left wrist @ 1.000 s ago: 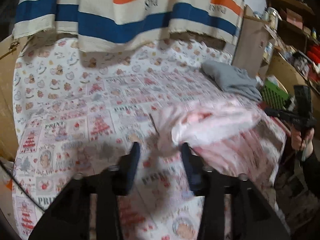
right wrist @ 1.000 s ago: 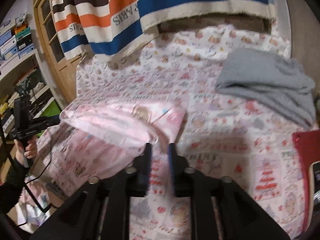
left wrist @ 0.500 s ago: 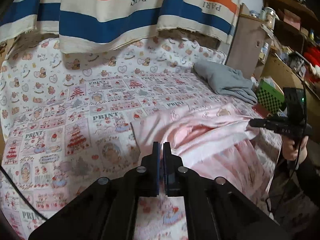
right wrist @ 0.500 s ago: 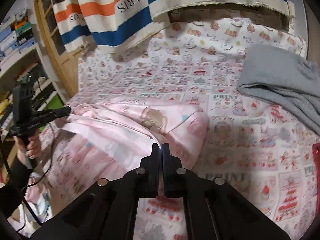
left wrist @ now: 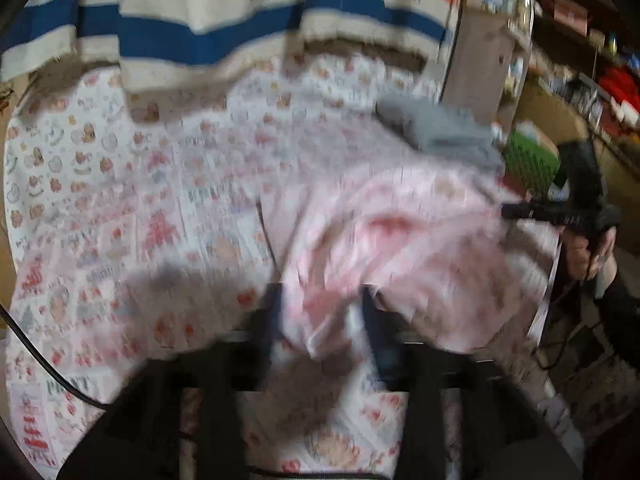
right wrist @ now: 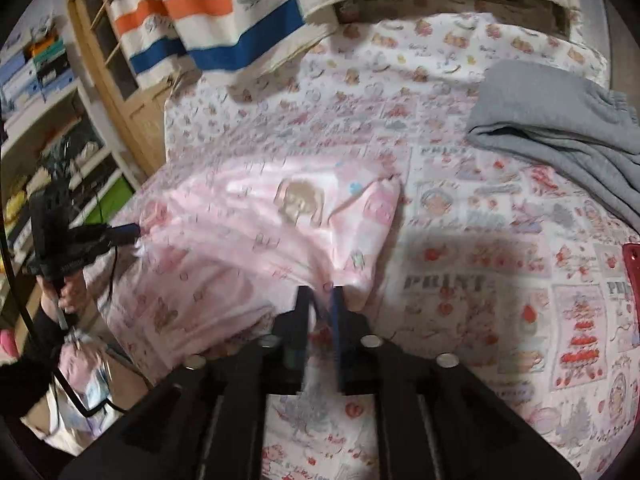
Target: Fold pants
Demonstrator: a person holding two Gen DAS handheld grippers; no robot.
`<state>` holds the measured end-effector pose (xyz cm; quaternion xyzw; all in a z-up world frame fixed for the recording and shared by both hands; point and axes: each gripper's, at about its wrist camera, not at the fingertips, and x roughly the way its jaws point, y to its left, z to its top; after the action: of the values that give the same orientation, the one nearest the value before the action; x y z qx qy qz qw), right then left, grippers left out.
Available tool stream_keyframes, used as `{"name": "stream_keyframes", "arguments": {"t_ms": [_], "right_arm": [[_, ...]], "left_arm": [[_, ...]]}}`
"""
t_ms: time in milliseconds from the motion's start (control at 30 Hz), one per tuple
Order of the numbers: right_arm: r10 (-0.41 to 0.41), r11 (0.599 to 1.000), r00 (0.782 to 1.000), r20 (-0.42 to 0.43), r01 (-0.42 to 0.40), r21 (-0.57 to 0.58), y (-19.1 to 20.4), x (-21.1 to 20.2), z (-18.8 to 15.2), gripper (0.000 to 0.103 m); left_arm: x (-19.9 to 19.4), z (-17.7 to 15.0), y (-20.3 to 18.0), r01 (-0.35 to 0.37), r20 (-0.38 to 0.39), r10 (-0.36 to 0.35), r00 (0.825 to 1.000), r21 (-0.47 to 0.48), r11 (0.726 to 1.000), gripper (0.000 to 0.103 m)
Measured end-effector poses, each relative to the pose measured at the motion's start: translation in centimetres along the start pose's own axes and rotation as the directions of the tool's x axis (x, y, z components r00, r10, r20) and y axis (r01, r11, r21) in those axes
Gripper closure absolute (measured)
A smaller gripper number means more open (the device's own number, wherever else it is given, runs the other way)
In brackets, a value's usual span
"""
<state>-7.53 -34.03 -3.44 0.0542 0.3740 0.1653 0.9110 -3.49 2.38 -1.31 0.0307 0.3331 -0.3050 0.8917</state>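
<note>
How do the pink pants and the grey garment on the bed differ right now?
The pink pants are pale and printed with cartoon figures; the grey garment is plain. The pink pants lie rumpled near the bed's front edge, between both claws; the grey garment sits further back to the right, with no claw near it. The right claw has pink cloth between its fingers. Both rest on the patterned bedsheet.

A printed bedsheet [right wrist: 460, 208] with strawberries, bears and the word PRINT covered the bed. At its far edge hung a striped cloth [right wrist: 224, 20] in blue, orange, brown and cream. A grey garment [right wrist: 560, 120] lay crumpled on the sheet at the far right, and a red object [right wrist: 632, 276] showed at the right edge. To the left stood a wooden door [right wrist: 116, 68] and shelves [right wrist: 44, 92]; the other view showed a green box [left wrist: 528, 156] and cluttered shelves [left wrist: 580, 40], blurred.
</note>
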Motion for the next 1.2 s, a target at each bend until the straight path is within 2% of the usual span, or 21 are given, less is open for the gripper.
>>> {"name": "stream_keyframes", "arguments": {"t_ms": [100,167,233,333,433,500,533,567,600,633,767,900,1000,1200], "right_arm": [[-0.035,0.999,0.997,0.065,0.034,0.021,-0.8,-0.4,1.9,0.068],[-0.022,0.997,0.997,0.077,0.017,0.073,-1.8,0.0,3.3,0.068],[0.021,0.988,0.998,0.064,-0.031,0.151,-3.3,1.2,4.8,0.068],[0.024,0.969,0.999,0.043,-0.033,0.245,-5.2,3.1,5.7,0.068],[0.078,0.952,0.997,0.005,-0.076,0.296,-6.5,4.9,5.8,0.068],[0.137,0.944,0.990,-0.021,-0.124,0.304,-6.5,5.8,5.6,0.068],[0.159,0.948,0.986,-0.039,-0.142,0.284,-6.1,6.2,5.4,0.069],[0.158,0.956,0.986,-0.048,-0.140,0.256,-5.7,6.4,5.4,0.081],[0.146,0.963,0.988,-0.051,-0.130,0.237,-5.4,6.5,5.3,0.097],[0.110,0.972,0.993,-0.047,-0.097,0.216,-5.0,6.4,5.3,0.098],[0.042,0.978,0.999,0.013,-0.044,0.202,-4.7,5.8,5.9,0.101],[-0.018,0.979,0.996,0.088,0.000,0.206,-5.2,4.1,7.1,0.101],[-0.057,0.978,0.992,0.117,0.031,0.207,-5.6,3.3,8.1,0.102],[-0.035,0.980,0.997,0.067,0.021,0.199,-5.6,4.2,7.7,0.100]], "left_arm": [[0.1,2.5,1.1,0.021,0.034,-0.018,0.999,-0.063,0.998,0.054],[1.4,4.2,2.0,0.018,0.025,-0.015,1.000,-0.116,0.993,0.054],[3.4,5.5,3.2,0.011,-0.003,-0.012,1.000,-0.170,0.985,0.054],[6.9,6.7,4.8,0.022,-0.069,-0.039,0.997,-0.240,0.970,0.054],[9.3,6.9,5.3,0.014,-0.114,-0.044,0.993,-0.248,0.969,0.054],[10.3,6.8,5.1,0.030,-0.128,-0.065,0.990,-0.256,0.966,0.059],[10.6,6.7,5.0,0.050,-0.127,-0.085,0.988,-0.258,0.965,0.066],[10.9,6.7,4.7,0.089,-0.121,-0.123,0.985,-0.254,0.963,0.089],[11.0,6.7,4.4,0.117,-0.119,-0.149,0.982,-0.243,0.963,0.101],[11.1,6.9,4.1,0.124,-0.113,-0.152,0.982,-0.226,0.966,0.101],[9.9,8.0,2.2,0.049,-0.043,-0.055,0.998,-0.116,0.992,0.102],[8.5,10.0,2.3,0.012,0.015,-0.011,1.000,-0.103,0.995,0.102],[8.2,11.5,2.8,-0.007,0.031,0.010,0.999,-0.106,0.994,0.102],[9.7,12.2,3.1,-0.032,-0.002,0.032,0.999,-0.114,0.993,0.102]]}}
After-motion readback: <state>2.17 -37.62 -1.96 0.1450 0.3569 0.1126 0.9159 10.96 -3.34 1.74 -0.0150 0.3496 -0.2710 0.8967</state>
